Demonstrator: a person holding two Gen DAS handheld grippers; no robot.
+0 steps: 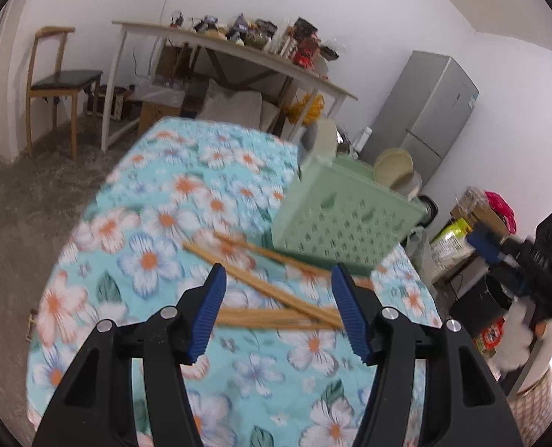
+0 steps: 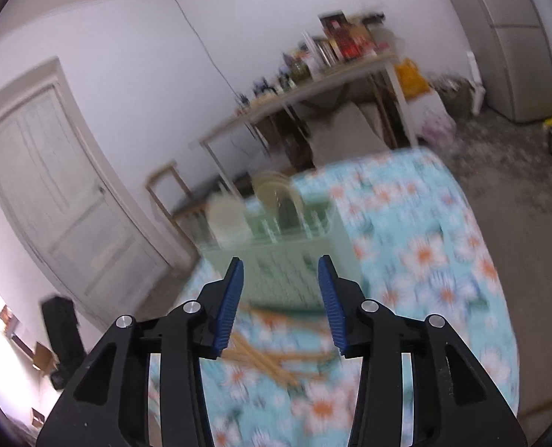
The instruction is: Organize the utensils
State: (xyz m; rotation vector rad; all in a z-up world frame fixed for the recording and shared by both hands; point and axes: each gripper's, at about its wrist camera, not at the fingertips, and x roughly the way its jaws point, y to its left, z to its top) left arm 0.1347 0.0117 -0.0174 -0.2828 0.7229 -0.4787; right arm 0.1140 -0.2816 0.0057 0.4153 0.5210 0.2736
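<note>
The step in hand is judged to be the approach to a pick-up: the loose wooden chopsticks [image 1: 276, 298] are seen lying crossed on the flowered tablecloth [image 1: 156, 223], in the middle of the table, just on the near side of the green rack [image 1: 342, 219]. Nothing has yet been gripped. The left gripper [image 1: 276, 313] is held with its jaws apart, the chopsticks showing between them in the left wrist view, but no pad is seen pressed on them. The right gripper [image 2: 280, 305] is likewise held apart and empty, with the chopsticks [image 2: 272, 361] blurred below it.

For the next move, one pair of jaws would need to be lowered and closed across a few sticks, which are then likely to be carried to the rack.

Further off, the rack [image 2: 287, 260] is seen to hold cream-coloured plates [image 2: 272, 193] standing on edge in its slots; whether a utensil compartment is there cannot be told.
</note>
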